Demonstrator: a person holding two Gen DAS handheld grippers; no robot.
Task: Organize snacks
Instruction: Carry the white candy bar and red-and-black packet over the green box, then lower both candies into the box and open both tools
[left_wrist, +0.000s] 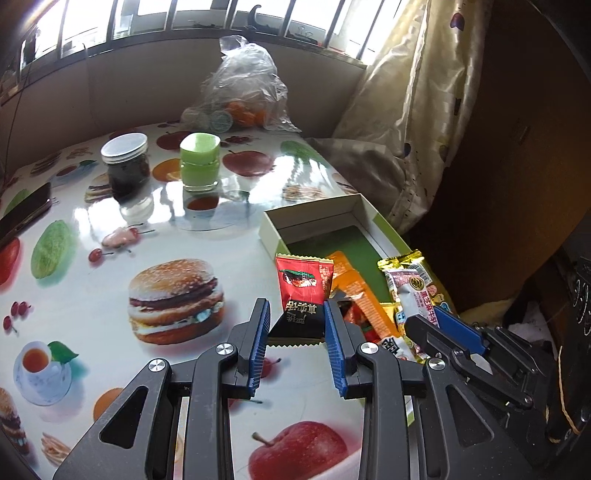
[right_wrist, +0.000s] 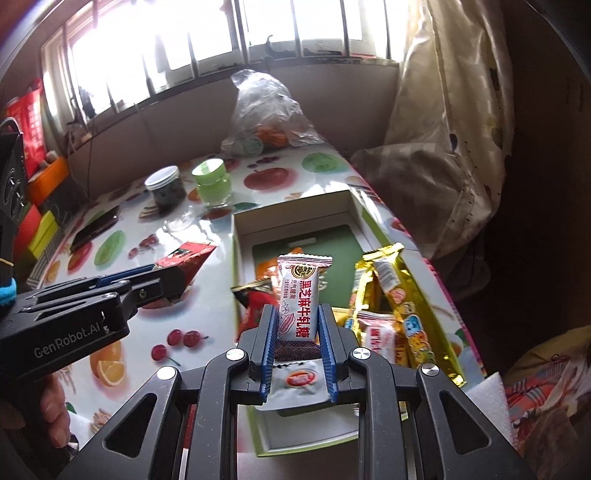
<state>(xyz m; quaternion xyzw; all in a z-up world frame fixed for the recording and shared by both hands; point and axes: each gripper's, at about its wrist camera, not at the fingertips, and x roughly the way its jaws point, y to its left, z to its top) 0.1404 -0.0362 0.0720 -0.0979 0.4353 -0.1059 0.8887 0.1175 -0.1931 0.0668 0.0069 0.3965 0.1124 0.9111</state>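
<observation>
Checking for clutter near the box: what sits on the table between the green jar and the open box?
Nothing: in the left wrist view, only bare glossy tablecloth lies between the green jar and the open box.

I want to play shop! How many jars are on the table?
2. A dark-filled jar with a white lid stands at the far left of the fruit-print table; a green jar stands just right of it. The plastic bag might hide more.
</observation>
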